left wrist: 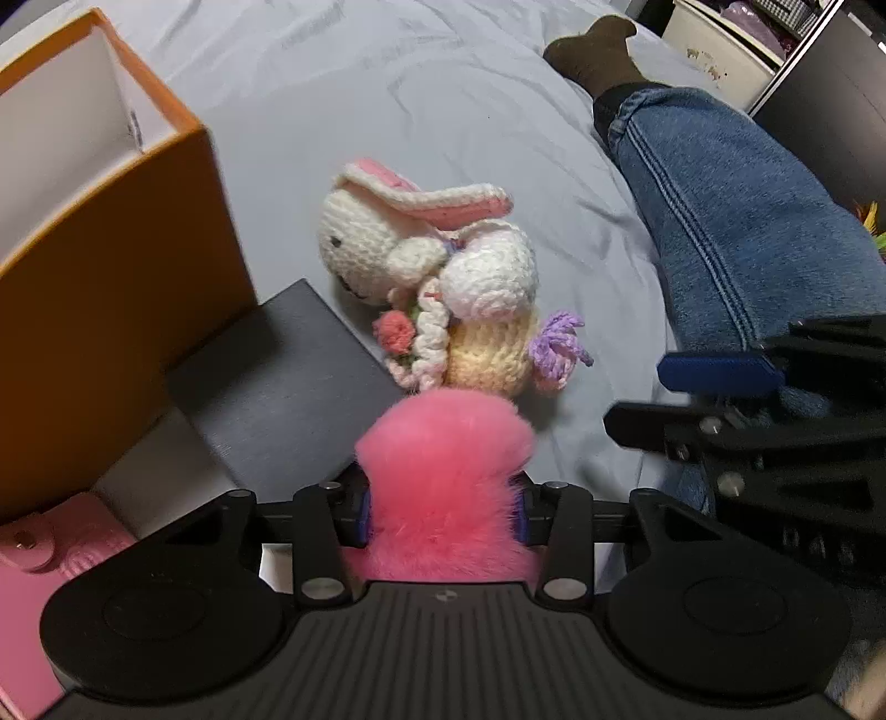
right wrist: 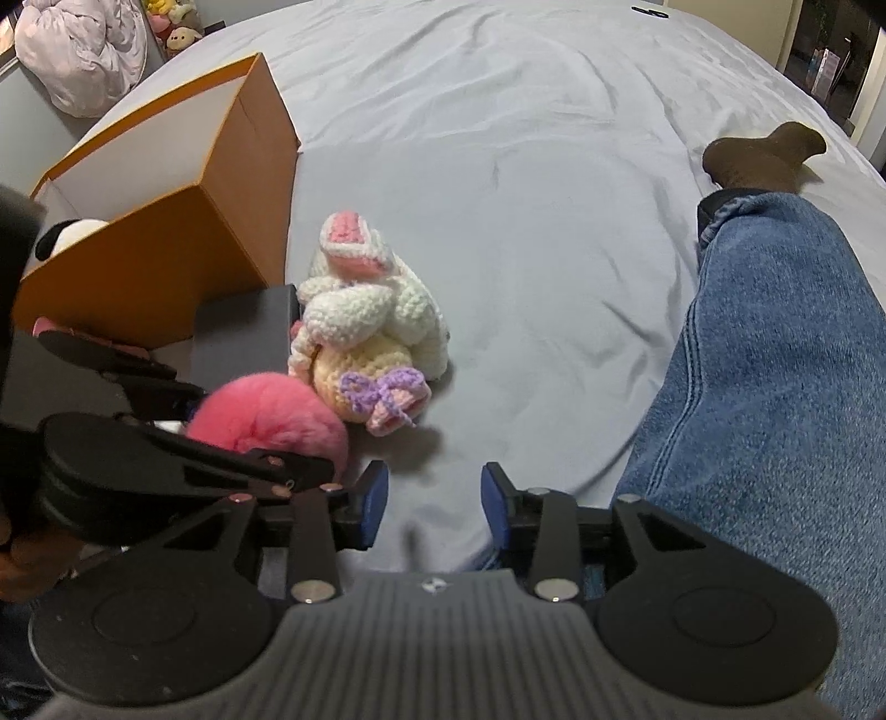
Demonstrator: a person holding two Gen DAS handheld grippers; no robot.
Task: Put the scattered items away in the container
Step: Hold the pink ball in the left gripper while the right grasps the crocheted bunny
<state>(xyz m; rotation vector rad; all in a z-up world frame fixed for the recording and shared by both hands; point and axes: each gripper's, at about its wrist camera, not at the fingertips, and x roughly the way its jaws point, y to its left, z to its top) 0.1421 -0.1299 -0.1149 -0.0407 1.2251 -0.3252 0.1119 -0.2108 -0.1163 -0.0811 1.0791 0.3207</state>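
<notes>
My left claw [left wrist: 443, 515] is clamped on a fluffy pink pompom [left wrist: 443, 471]; the fur bulges out between both blue pads, low over the grey bed sheet [left wrist: 443, 99]. My right claw [right wrist: 434, 501] stands apart with nothing between its pads, only the sheet under it.

I take the orange box [left wrist: 111, 288] as landmark. It stands on the sheet with its top open and white walls inside; a black and white plush thing [right wrist: 69, 232] shows at its near rim in the right wrist view. Against the box's near corner lies a flat black slab [left wrist: 277, 387], and the pompom hangs just beside this slab, on the side away from the box. A crocheted white rabbit [left wrist: 426, 260] with pink ears and a purple bow lies touching the slab's edge, a little farther from the box than the pompom, and it touches the pompom's fur. At the foot of the box, close to my left claw, there is a pink object [left wrist: 33, 581] that I cannot identify.

Well apart from the box, on the far side of the rabbit, a leg in blue jeans [left wrist: 747, 221] with a brown sock [left wrist: 598, 50] lies stretched across the sheet, close beside my right claw.
</notes>
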